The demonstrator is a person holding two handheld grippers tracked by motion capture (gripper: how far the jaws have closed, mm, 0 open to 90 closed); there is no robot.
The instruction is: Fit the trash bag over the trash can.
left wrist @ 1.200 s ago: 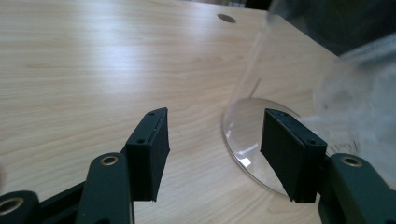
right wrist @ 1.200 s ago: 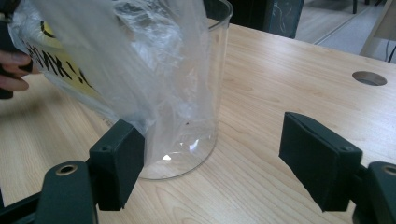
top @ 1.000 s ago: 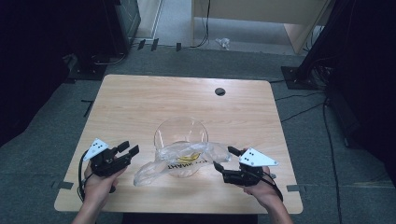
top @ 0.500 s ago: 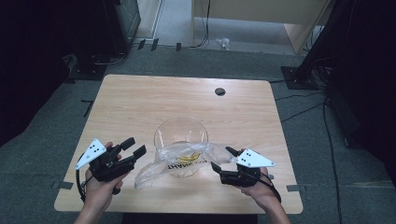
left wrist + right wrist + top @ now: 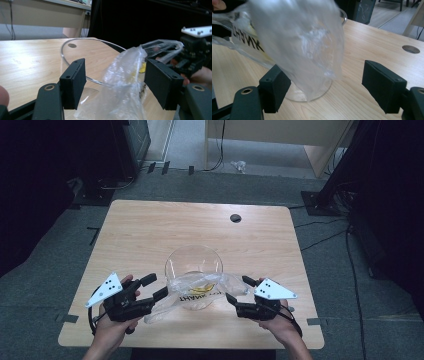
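Here, item list. Plastic bag [image 5: 200,290]: clear, crumpled, dark lettering and yellow patch, lower centre of high view, draped across glass bowl [image 5: 193,265] on wooden counter [image 5: 150,235]. Left gripper [image 5: 155,287]: lower left, fingers just been opening, now wide; bag end lies between them in left gripper view [image 5: 125,82], pads not pressing. Right gripper [image 5: 239,290]: lower right, fingers wide; bag hangs between them, touching left finger [image 5: 274,86], clear of other. Round hole [image 5: 235,218] in counter, upper centre.
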